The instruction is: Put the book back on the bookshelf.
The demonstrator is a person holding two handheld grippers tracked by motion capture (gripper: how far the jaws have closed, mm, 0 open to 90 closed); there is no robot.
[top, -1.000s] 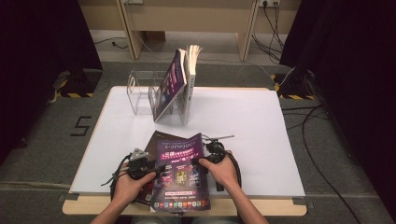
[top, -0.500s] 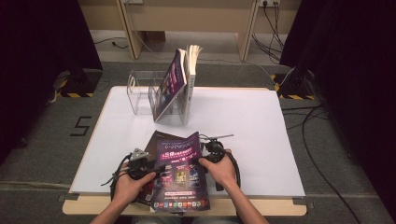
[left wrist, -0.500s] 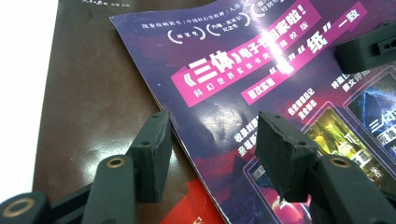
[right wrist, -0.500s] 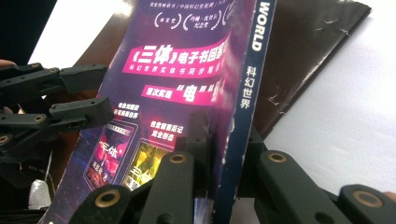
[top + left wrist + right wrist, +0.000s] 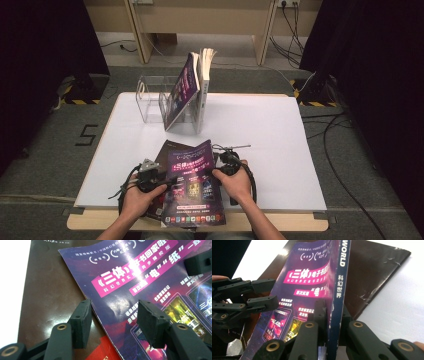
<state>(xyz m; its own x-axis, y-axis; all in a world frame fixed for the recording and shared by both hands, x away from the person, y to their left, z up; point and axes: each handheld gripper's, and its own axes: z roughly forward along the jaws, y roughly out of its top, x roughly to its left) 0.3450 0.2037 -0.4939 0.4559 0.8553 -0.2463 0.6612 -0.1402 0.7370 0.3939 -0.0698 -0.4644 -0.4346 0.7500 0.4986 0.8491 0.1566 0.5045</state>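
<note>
A purple magazine [image 5: 192,187] lies at the table's front edge, partly over a dark brown one [image 5: 167,152]. My right gripper [image 5: 214,172] is at its right side. In the right gripper view the jaws have just been closing, and my right gripper [image 5: 334,312] is now shut on the blue spine of the purple magazine [image 5: 307,285], which stands lifted. My left gripper [image 5: 112,312] is open astride the left edge of the purple magazine [image 5: 140,282]. One pad is over the brown cover [image 5: 50,290], the other over the purple one, and neither presses. The left gripper [image 5: 273,291] also shows open from the right side.
A clear acrylic rack [image 5: 150,102] at the back of the white table [image 5: 270,135] holds upright magazines [image 5: 182,90]. A wooden strip [image 5: 270,221] runs along the front edge. Cables lie on the floor at the right [image 5: 340,150].
Hardly anything: the right hand has shifted slightly at the magazine's spine edge, and the left hand has kept still.
</note>
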